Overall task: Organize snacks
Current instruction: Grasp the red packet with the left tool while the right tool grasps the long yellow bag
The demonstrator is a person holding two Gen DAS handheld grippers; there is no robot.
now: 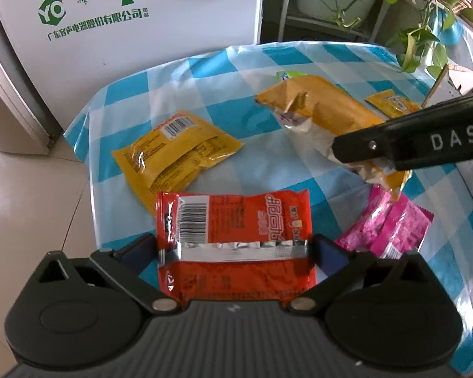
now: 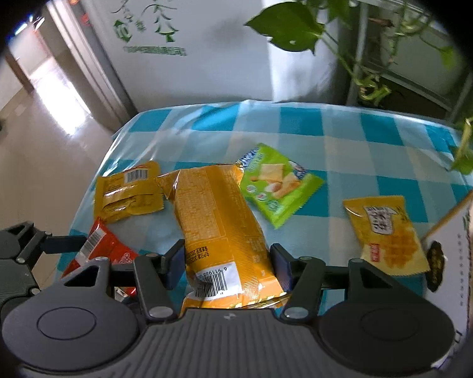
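Judging by their crinkled film and puffed bodies, the snack packets will all handle as light, soft and slippery things whose contents may crush under a hard squeeze, so the flat sealed ends and the narrow sides look the safest places to take hold. The red packet (image 1: 233,239) serves as landmark: it lies at the near edge of the checked tablecloth (image 1: 205,63). The left gripper (image 1: 235,247) straddles it with jaws spread as wide as they go. The blue pads (image 1: 326,253) stand at the packet's two short edges, touching or just beside them, without visibly pressing, so nothing appears to be held there.

Just right of the red packet, the long orange packet (image 2: 224,230) is the one in hand. The right gripper (image 2: 228,261) has closed in across its width near the barcode end, its pads against both sides and the film bulging between them. From the left wrist view that end seems lifted off the cloth, though the far end may rest on it.

A flat yellow packet (image 1: 176,154) lies just behind the red one and a pink packet (image 1: 391,226) to its right. Farther back and right are a green packet (image 2: 277,182) and a waffle packet (image 2: 388,233), near a cardboard box (image 2: 457,236).
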